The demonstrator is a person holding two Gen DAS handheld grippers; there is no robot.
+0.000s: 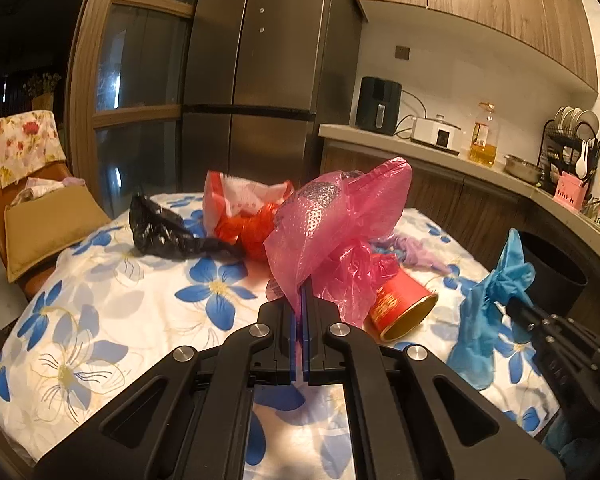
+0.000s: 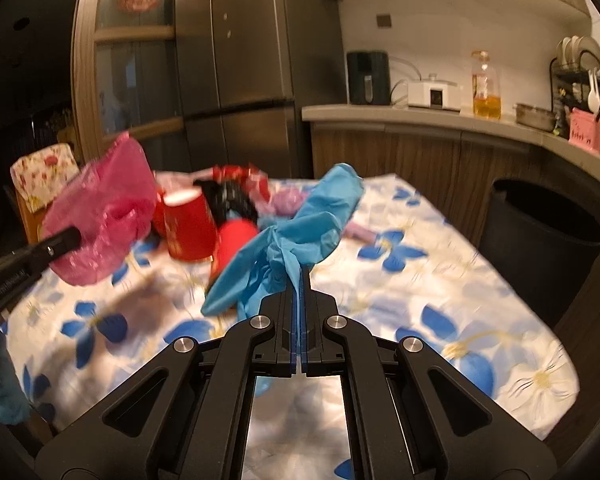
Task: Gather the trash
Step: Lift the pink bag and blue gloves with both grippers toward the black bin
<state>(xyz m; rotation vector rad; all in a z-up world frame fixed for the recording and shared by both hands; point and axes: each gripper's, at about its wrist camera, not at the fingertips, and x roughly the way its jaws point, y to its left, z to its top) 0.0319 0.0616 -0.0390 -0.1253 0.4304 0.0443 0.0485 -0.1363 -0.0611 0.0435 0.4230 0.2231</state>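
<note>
My left gripper (image 1: 305, 289) is shut on a pink plastic bag (image 1: 336, 220), which hangs lifted above the flowered tablecloth (image 1: 112, 312). My right gripper (image 2: 302, 276) is shut on a blue plastic glove (image 2: 296, 236) and holds it up over the table. The right wrist view shows the left gripper (image 2: 74, 236) with the pink plastic bag (image 2: 104, 208) at the left. At the right of the left wrist view, the right gripper (image 1: 514, 304) carries the blue plastic glove (image 1: 492, 304). On the table lie a red paper cup (image 1: 404, 312), a black bag (image 1: 168, 232), a red-and-white bag (image 1: 240, 200) and purple scraps (image 1: 416, 254).
A black trash bin (image 2: 540, 248) stands on the floor right of the table, below the counter (image 2: 420, 114). A tall fridge (image 1: 260, 68) rises behind the table. A chair with a cushion (image 1: 48, 224) stands at the left. The counter carries appliances, an oil bottle (image 1: 484, 136) and a dish rack.
</note>
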